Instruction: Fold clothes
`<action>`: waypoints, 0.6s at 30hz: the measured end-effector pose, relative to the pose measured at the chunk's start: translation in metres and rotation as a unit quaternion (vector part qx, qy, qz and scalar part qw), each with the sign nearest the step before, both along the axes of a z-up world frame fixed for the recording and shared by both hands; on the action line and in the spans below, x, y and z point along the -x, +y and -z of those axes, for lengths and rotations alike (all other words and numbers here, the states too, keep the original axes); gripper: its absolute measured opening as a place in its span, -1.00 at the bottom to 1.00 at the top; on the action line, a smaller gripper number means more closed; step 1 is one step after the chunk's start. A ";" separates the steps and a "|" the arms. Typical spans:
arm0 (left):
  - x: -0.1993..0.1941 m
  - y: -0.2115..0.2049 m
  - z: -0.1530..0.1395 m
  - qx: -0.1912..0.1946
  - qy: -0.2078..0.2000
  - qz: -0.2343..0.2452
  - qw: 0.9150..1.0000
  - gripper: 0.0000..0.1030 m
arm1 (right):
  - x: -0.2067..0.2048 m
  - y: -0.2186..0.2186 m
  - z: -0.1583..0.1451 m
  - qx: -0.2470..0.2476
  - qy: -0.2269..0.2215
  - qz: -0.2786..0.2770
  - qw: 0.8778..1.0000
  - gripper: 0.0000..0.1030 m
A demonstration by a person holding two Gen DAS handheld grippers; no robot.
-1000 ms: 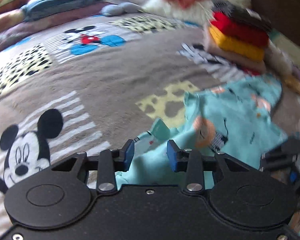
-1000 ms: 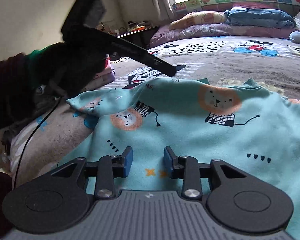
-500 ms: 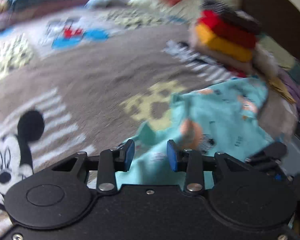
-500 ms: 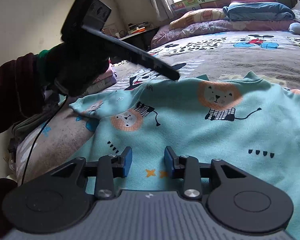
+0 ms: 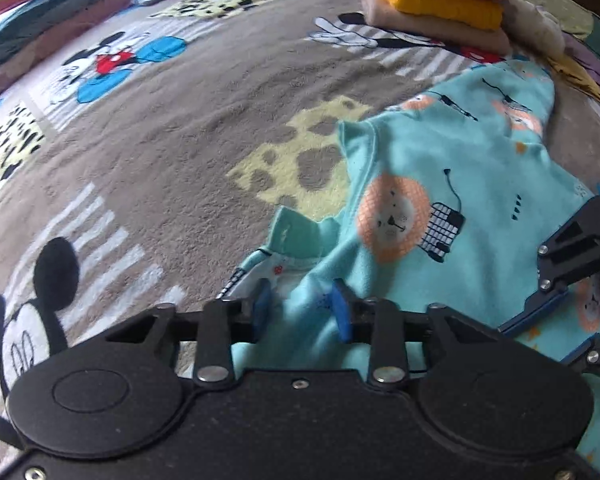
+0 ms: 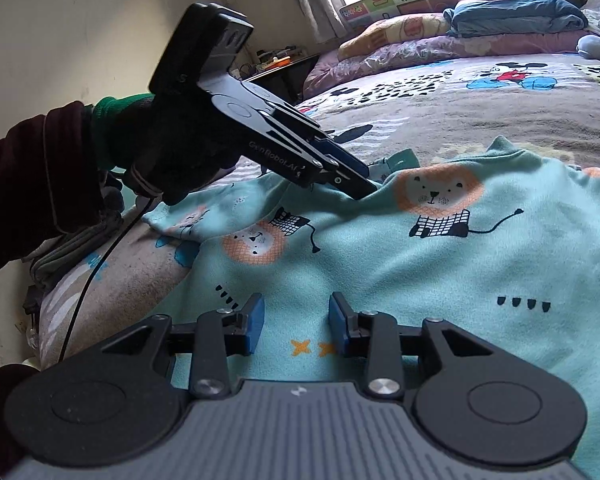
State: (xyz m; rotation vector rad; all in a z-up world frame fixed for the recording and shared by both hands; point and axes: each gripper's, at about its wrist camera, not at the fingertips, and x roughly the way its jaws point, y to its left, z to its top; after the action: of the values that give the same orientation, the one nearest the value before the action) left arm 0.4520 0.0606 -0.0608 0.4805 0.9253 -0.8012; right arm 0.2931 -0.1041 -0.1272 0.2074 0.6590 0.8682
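A teal garment with orange lion prints (image 5: 440, 200) lies spread on the bed; it fills the right wrist view (image 6: 440, 264). My left gripper (image 5: 300, 308) is open, its blue pads (image 5: 262, 304) straddling the garment's edge near the collar, tips touching the cloth. In the right wrist view the left gripper (image 6: 364, 188) presses down into the fabric. My right gripper (image 6: 294, 324) is open and empty, low over the garment near two orange stars. It also shows at the right edge of the left wrist view (image 5: 572, 280).
The bed has a brown Mickey Mouse blanket (image 5: 160, 140). A stack of folded red, yellow and beige clothes (image 5: 436, 4) sits at the far right. Pillows and folded bedding (image 6: 500, 20) lie by the window. The bed's edge and a wall are on the left (image 6: 60, 40).
My left gripper has come down and forward onto the garment's edge near the collar. The right gripper has stayed in place over the cloth. Both have stayed open.
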 end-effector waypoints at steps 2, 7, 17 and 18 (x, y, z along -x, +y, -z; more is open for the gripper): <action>0.009 -0.007 -0.002 -0.015 -0.018 0.026 0.999 -0.94 | 0.000 0.000 0.000 -0.001 0.001 0.000 1.000 -0.28; 0.008 0.016 -0.025 0.059 -0.057 -0.015 0.997 -0.98 | 0.000 0.000 0.000 -0.003 0.002 0.000 1.000 -0.28; 0.014 0.033 -0.010 0.109 -0.058 -0.070 0.990 -0.71 | 0.000 0.000 0.001 -0.006 0.003 0.001 1.000 -0.28; 0.010 0.036 -0.014 0.120 -0.054 -0.079 0.988 -0.71 | 0.000 0.000 0.001 -0.006 0.004 0.001 1.000 -0.28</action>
State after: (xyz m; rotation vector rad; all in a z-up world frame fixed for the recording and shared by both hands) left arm 0.4419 0.0967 -0.0466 0.2340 0.7441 -0.7234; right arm 0.2933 -0.1043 -0.1286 0.2225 0.6600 0.8696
